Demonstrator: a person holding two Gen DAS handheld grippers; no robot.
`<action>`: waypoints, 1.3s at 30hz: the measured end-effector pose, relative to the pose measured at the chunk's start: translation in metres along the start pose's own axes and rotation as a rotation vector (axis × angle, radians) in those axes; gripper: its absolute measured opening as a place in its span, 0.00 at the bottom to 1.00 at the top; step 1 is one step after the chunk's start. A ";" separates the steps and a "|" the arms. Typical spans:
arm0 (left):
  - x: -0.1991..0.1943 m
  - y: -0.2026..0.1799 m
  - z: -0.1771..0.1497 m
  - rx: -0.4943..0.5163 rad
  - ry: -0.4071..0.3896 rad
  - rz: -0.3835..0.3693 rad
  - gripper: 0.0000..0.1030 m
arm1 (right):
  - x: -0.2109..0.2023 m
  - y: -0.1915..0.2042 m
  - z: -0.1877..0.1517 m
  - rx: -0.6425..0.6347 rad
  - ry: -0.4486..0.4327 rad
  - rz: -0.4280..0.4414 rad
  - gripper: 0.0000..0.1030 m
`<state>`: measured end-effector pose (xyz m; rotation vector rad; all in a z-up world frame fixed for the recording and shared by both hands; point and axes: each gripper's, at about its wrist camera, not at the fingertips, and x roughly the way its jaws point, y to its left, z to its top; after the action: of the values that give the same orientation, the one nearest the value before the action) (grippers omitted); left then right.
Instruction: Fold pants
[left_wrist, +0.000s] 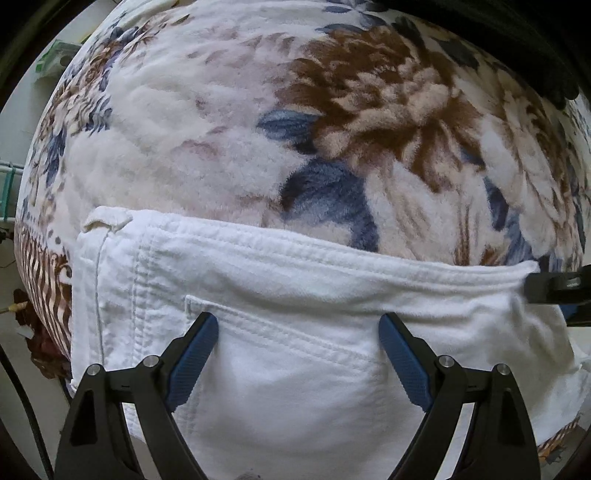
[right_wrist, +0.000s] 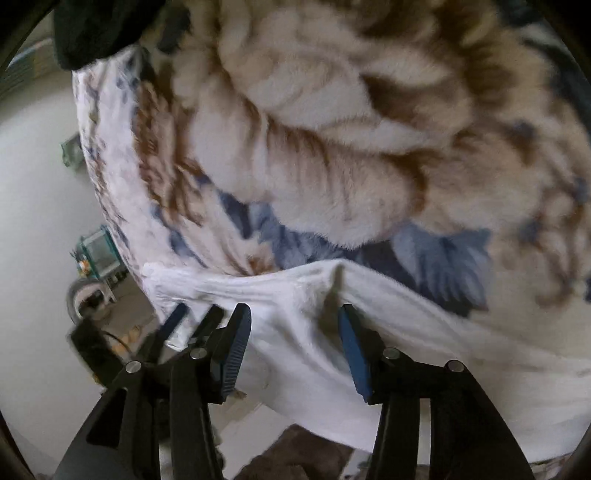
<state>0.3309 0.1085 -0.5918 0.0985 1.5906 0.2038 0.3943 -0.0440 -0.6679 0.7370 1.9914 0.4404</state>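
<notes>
White pants (left_wrist: 295, 295) lie folded on a fluffy floral blanket (left_wrist: 258, 129), waistband and back pocket toward me in the left wrist view. My left gripper (left_wrist: 299, 325) is open, its blue-padded fingers (left_wrist: 195, 354) spread just above the pocket area. In the same view my right gripper (left_wrist: 554, 291) shows at the pants' right edge. In the blurred right wrist view the pants (right_wrist: 295, 321) lie across the blanket's (right_wrist: 332, 147) near edge, and my right gripper (right_wrist: 295, 317) is open over a raised crease. The left gripper (right_wrist: 177, 321) shows to its left.
A dark garment (left_wrist: 517, 37) lies at the blanket's far right corner. The bed edge drops to a pale floor (right_wrist: 37, 184) on the left, with a teal stand (right_wrist: 99, 251) and a round object (right_wrist: 85, 295) beyond. A black cable (left_wrist: 29, 406) runs at lower left.
</notes>
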 end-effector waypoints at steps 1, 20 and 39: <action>0.001 -0.003 0.001 0.007 0.001 0.008 0.87 | 0.005 0.003 0.008 -0.009 0.008 -0.059 0.16; -0.032 -0.071 0.019 0.066 -0.046 0.006 0.87 | -0.019 -0.045 -0.034 0.119 -0.130 -0.058 0.00; -0.036 -0.199 0.059 0.239 -0.009 -0.036 0.87 | -0.099 -0.074 -0.115 -0.349 -0.154 -0.613 0.55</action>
<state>0.4041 -0.0892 -0.5953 0.2551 1.6014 -0.0160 0.3084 -0.1661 -0.5887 -0.0663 1.8138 0.3333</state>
